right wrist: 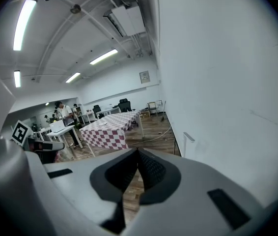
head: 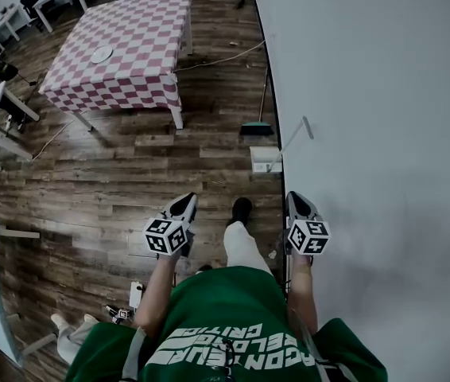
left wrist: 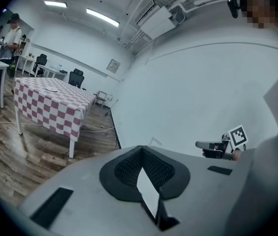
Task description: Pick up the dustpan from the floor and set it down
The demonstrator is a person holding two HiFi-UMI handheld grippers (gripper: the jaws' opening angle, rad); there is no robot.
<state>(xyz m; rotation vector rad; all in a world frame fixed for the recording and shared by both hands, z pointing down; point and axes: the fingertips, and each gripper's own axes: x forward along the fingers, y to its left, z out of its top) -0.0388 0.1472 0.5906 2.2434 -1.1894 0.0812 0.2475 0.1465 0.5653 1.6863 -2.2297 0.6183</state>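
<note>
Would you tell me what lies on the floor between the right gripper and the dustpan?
Head view: only bare wooden floor between right gripper and dustpan.

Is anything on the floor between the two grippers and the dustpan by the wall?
Nothing visible: only bare floor separates the left gripper and right gripper from the dustpan; the broom stands beyond it.
</note>
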